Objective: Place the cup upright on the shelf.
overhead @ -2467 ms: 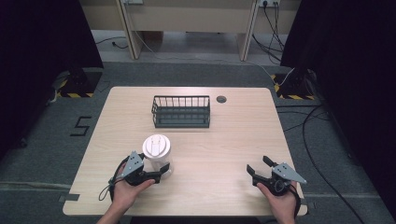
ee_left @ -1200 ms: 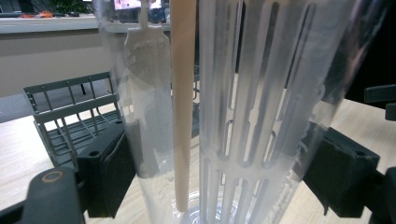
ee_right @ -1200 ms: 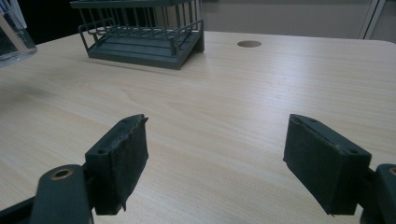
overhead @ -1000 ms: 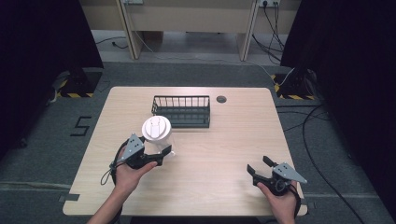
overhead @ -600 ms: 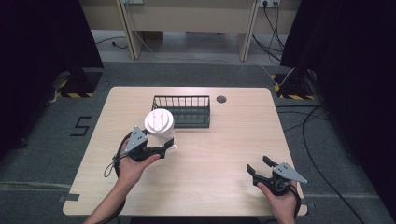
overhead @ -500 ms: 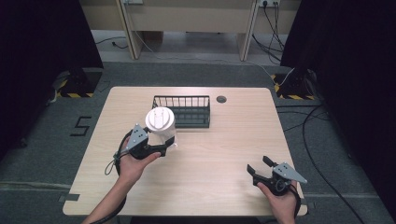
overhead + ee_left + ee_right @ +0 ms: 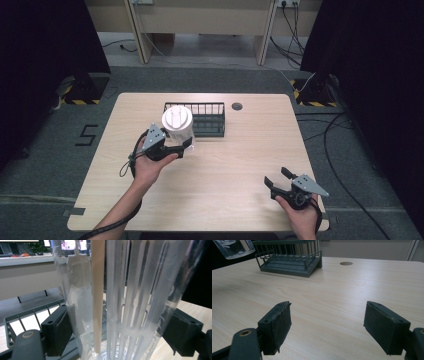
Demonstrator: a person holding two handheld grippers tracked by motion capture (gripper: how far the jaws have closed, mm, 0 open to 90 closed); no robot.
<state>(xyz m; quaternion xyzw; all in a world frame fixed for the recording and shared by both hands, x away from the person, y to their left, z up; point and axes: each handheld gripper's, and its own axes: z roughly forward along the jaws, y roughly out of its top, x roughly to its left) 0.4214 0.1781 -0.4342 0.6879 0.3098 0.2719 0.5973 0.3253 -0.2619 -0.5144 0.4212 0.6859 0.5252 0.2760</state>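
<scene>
The left gripper (image 7: 186, 145) is clamping a clear plastic jar (image 7: 178, 125), its two black pads pressing on opposite sides of the ribbed wall. In the left gripper view the jar (image 7: 130, 297) is standing upright between the jaws, with a pale flat stick (image 7: 97, 295) and a frosted inner sleeve showing inside it. From the high view the jar, with its white round top, is being held up off the table (image 7: 240, 175), just at the near left corner of the rack (image 7: 202, 120); whether it is overlapping the rack's rim or only sitting in front of it I cannot tell. The rack (image 7: 15, 322) is also appearing low and behind the jar in the left gripper view, its dark wire bars running past the left pad.

The right gripper (image 7: 276, 180) is resting well away from the rack, near the table's front right edge, with the person's hand (image 7: 300, 212) wrapped around it. Its jaws are standing wide apart with nothing between them; in the right gripper view only bare wood is lying between the two pads (image 7: 279, 322). Ahead of them in that view, the rack (image 7: 289, 257) is sitting on the table, the jar's clear bottom (image 7: 234, 247) is hanging to the rack's left, above the tabletop, and a small round hole (image 7: 346, 263) is lying in the wood to the rack's right.
</scene>
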